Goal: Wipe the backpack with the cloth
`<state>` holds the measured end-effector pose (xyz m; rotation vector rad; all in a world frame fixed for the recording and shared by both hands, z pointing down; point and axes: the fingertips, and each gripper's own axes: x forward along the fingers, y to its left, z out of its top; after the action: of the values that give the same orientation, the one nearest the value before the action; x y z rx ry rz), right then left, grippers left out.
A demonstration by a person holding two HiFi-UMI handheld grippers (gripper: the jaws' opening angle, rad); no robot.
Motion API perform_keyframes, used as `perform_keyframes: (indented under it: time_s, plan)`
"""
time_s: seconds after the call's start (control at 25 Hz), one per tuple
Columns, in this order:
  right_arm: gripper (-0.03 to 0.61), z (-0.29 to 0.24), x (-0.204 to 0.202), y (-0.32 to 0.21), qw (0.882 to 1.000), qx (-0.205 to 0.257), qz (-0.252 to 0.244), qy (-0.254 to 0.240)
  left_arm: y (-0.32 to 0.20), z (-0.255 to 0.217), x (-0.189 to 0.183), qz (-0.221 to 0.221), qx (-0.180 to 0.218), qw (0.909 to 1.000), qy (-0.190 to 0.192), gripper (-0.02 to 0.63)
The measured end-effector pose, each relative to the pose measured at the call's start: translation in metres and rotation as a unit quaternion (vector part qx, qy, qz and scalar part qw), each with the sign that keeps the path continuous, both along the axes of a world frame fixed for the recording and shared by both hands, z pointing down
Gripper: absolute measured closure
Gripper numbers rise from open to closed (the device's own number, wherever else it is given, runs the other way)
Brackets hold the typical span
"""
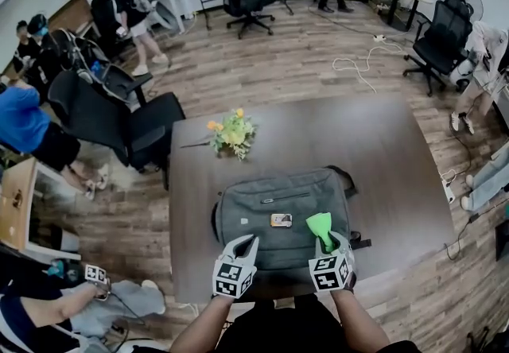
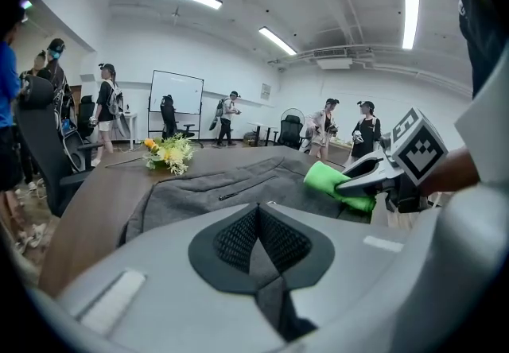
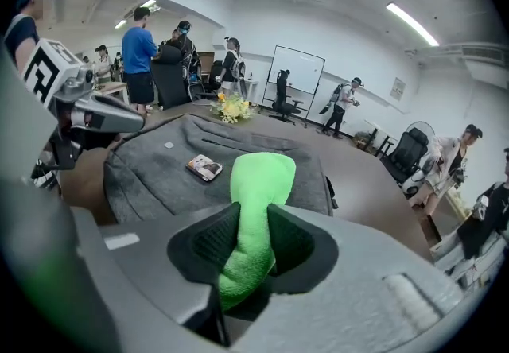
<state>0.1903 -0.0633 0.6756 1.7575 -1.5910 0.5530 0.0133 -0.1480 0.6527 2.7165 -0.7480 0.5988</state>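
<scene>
at the bottom centre of the head view, the left gripper is clenched on nothing at the backpack's near edge. just to its right, the right gripper grasps the green cloth over the backpack, which lies flat mid-frame on the table. flowers stand beyond, above centre.

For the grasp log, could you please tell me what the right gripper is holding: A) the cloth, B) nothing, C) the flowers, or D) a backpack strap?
A: in the right gripper view, the right gripper has its fingers shut on the cloth, which sticks out over the backpack.
</scene>
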Motion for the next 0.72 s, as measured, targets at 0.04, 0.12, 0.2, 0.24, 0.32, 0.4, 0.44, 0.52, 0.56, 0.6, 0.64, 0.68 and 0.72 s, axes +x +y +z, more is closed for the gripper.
perform_keyframes:
  time_s: [0.04, 0.12, 0.2, 0.24, 0.32, 0.4, 0.44, 0.52, 0.56, 0.6, 0.64, 0.68, 0.72]
  plan:
    - [0.471, -0.003, 0.006, 0.001, 1.0, 0.002, 0.005, -0.003, 0.0, 0.0, 0.003, 0.003, 0.0, 1.0, 0.0, 0.596]
    - [0.471, -0.009, 0.016, 0.003, 1.0, 0.005, 0.013, -0.001, -0.002, -0.002, 0.008, 0.007, 0.002, 1.0, 0.001, 0.595]
    - [0.471, -0.014, 0.026, 0.007, 1.0, 0.008, 0.021, 0.006, -0.003, -0.003, 0.013, 0.011, 0.003, 0.9999, 0.003, 0.595]
    - [0.471, -0.016, 0.031, 0.009, 1.0, 0.01, 0.027, 0.009, -0.003, -0.003, 0.015, 0.013, 0.004, 0.9999, 0.004, 0.597]
    - [0.471, -0.019, 0.042, 0.013, 0.999, 0.014, 0.04, 0.008, -0.004, -0.005, 0.019, 0.015, 0.007, 0.9998, 0.006, 0.595]
    - [0.471, -0.022, 0.051, 0.016, 0.998, 0.016, 0.055, -0.003, -0.006, -0.007, 0.023, 0.016, 0.009, 0.9998, 0.008, 0.595]
    - [0.471, -0.023, 0.055, 0.016, 0.998, 0.017, 0.06, -0.007, -0.006, -0.008, 0.025, 0.016, 0.009, 0.9998, 0.009, 0.595]
    - [0.471, -0.025, 0.06, 0.016, 0.998, 0.02, 0.064, -0.012, -0.008, -0.011, 0.026, 0.014, 0.011, 0.9998, 0.01, 0.596]
    - [0.471, -0.027, 0.061, 0.014, 0.998, 0.023, 0.065, -0.013, -0.01, -0.012, 0.026, 0.011, 0.013, 0.9998, 0.01, 0.596]
    - [0.471, -0.028, 0.06, 0.012, 0.997, 0.027, 0.064, -0.017, -0.013, -0.013, 0.024, 0.005, 0.016, 0.9998, 0.011, 0.596]
    - [0.471, -0.031, 0.059, 0.009, 0.997, 0.032, 0.062, -0.023, -0.017, -0.014, 0.022, -0.002, 0.019, 0.9998, 0.011, 0.596]
    - [0.471, -0.033, 0.056, 0.006, 0.997, 0.038, 0.058, -0.028, -0.02, -0.016, 0.019, -0.009, 0.024, 0.9996, 0.01, 0.596]
    - [0.472, -0.037, 0.053, 0.002, 0.997, 0.044, 0.052, -0.032, -0.022, -0.018, 0.017, -0.013, 0.031, 0.9994, 0.008, 0.596]
